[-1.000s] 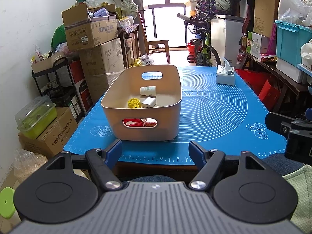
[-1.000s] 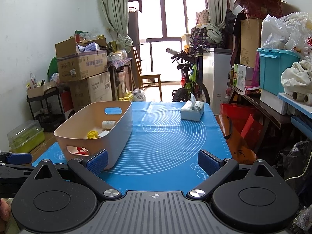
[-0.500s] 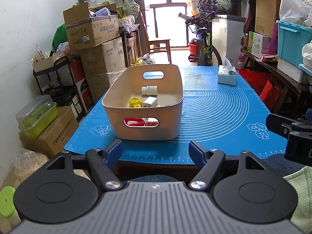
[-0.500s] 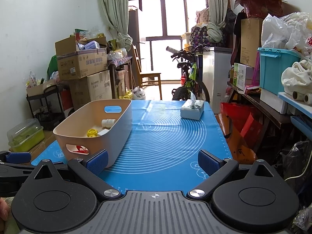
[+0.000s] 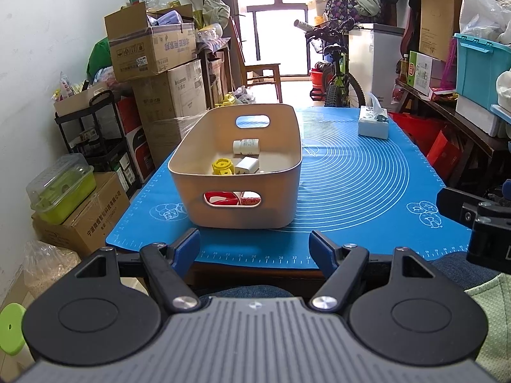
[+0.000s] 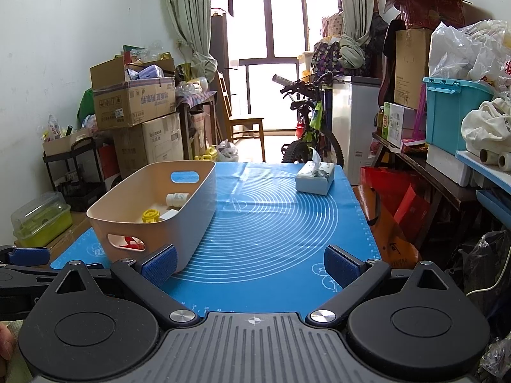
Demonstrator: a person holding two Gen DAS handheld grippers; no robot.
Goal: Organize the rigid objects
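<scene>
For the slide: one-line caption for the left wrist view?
Open left gripper faces a beige bin holding a white bottle and yellow part on a blue mat.

Daylight pours in from the window point(image 6: 271, 60) at the back and it's totally blown out. Room's bright overall, soft shadows, slight sheen on the blue mat point(image 6: 271, 223). Heavy fisheye bending at the edges, dark corners, pretty sharp otherwise.

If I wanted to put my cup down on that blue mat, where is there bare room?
The widest bare patch is the ringed middle of the blue silicone mat, between the beige plastic basket on its left and the mat's right edge, short of the white tissue box at the far end. The basket itself is crowded with small items.
</scene>
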